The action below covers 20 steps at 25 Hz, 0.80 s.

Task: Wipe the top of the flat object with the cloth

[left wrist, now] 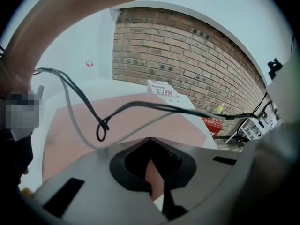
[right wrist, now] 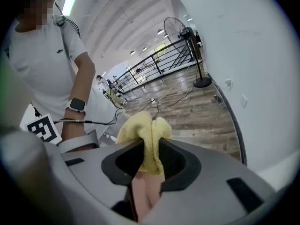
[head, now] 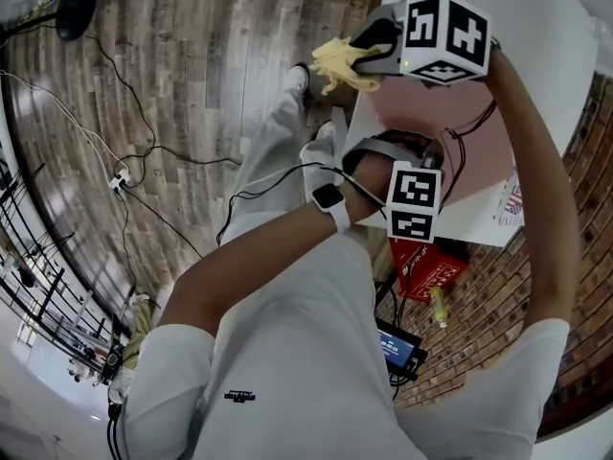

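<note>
Pinching a soft, crumpled yellow cloth (right wrist: pixel 143 132) tight in the right gripper (right wrist: pixel 149 146) fingers, raised beside the edge of the smooth white counter (head: pixel 536 27), clear of the thin, flat pink mat (head: pixel 479 156) lying there. Holding the left gripper (left wrist: pixel 150 139) fingers pressed together on nothing just over that mat, under looping cables (left wrist: pixel 156 106).

Soft, fuzzy yellow cloth (right wrist: pixel 143 139). A pink flat object (head: pixel 479 161), smooth and matt, lies on a smooth white table (head: pixel 546 36). The floor (head: pixel 192 65) is grained wood planking; the wall (left wrist: pixel 187 50) is rough red brick.
</note>
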{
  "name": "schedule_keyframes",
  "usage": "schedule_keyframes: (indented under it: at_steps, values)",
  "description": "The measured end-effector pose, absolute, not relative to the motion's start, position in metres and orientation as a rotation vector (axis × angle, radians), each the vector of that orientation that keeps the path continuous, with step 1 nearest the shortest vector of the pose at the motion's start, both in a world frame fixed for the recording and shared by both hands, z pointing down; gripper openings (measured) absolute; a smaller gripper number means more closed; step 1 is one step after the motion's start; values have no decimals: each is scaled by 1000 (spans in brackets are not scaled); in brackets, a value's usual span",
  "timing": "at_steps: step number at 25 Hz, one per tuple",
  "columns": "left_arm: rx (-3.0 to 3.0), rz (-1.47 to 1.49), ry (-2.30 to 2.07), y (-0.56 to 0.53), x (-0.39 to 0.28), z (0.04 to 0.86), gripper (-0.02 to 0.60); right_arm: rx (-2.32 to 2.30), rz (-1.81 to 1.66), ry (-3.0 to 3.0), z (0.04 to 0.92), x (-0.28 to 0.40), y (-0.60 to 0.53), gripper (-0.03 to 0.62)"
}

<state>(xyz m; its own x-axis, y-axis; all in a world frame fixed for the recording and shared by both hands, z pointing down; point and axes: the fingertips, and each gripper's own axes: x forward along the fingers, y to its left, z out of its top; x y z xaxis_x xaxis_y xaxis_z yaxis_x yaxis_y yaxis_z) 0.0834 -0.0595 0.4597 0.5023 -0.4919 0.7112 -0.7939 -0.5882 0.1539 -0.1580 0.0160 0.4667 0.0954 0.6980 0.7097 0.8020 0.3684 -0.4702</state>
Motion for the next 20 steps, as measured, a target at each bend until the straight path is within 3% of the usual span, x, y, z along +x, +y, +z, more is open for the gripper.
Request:
schedule_keyframes:
  at_steps: [11, 20]
  values:
    - [2336, 851, -1117, -20, 73, 435, 18, -1273, 27, -2031, 384, -167, 35, 107]
    - [2299, 742, -1139, 43, 55, 393, 18, -953, 178, -2435, 317, -128, 33, 107]
